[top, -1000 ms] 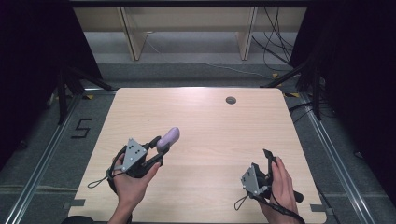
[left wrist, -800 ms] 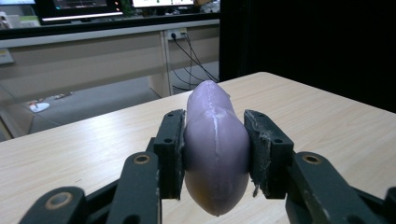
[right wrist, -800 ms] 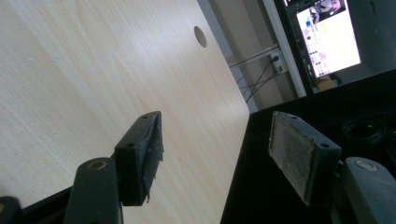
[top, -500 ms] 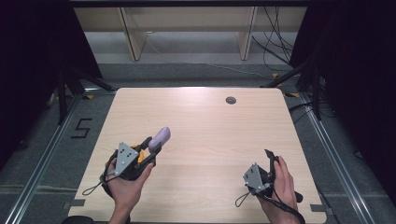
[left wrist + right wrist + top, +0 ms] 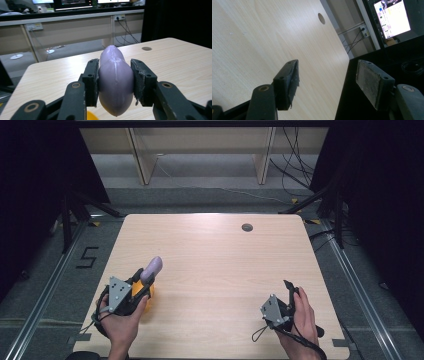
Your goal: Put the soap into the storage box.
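At lower left we see the left hand (image 5: pixel 120 320) tilting its gripper (image 5: pixel 115 78) up-right, jaws clamped on the purple eggplant (image 5: pixel 115 82) above the table (image 5: pixel 215 255). At lower right the right gripper (image 5: pixel 332 82) gapes, empty.

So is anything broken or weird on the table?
Nothing looks broken or spilled. The left gripper squeezes a purple eggplant at the table's near left, with something orange just under it. The right gripper's pads look scuffed and hold nothing.
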Available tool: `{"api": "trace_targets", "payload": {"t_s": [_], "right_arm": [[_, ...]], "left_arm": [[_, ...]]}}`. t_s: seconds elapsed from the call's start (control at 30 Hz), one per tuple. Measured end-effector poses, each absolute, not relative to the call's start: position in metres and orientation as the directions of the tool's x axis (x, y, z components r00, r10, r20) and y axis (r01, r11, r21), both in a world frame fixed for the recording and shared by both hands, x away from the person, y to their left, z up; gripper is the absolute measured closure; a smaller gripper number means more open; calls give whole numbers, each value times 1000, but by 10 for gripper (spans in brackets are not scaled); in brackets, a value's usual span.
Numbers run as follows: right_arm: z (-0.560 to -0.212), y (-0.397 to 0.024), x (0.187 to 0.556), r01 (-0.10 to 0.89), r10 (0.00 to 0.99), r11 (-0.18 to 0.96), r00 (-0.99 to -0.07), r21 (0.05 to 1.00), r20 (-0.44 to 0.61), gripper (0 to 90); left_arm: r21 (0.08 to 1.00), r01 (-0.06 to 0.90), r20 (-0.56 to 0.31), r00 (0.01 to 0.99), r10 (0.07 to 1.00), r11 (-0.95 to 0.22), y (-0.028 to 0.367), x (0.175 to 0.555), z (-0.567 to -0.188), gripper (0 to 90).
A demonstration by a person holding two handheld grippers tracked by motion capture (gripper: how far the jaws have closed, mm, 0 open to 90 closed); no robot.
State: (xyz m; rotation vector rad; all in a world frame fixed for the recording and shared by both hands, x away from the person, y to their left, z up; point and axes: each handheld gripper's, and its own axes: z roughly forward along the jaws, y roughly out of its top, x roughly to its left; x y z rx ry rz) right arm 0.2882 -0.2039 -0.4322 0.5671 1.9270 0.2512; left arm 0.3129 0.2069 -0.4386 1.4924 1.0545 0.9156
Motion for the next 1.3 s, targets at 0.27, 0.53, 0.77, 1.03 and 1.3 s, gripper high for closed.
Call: {"api": "trace_targets", "payload": {"t_s": [0.27, 0.53, 0.77, 1.03, 1.3], "right_arm": [[-432, -205, 289, 264, 489, 869, -330, 418, -807, 354], [-432, -203, 288, 268, 503, 862, -329, 431, -800, 354], [-433, -202, 288, 268, 502, 862, -337, 429, -797, 354], [-432, -203, 290, 254, 480, 875, -339, 412, -809, 355], [-432, -202, 289, 258, 489, 870, -338, 420, -804, 355]], "left_arm": [[985, 156, 24, 269, 963, -68, 216, 310, -444, 591], [986, 155, 26, 219, 975, -61, 224, 309, -446, 591], [986, 157, 30, 163, 986, -56, 227, 307, -454, 591], [984, 172, 33, 118, 992, -54, 228, 308, -465, 591], [981, 185, 37, 102, 994, -56, 227, 306, -472, 591]]}}
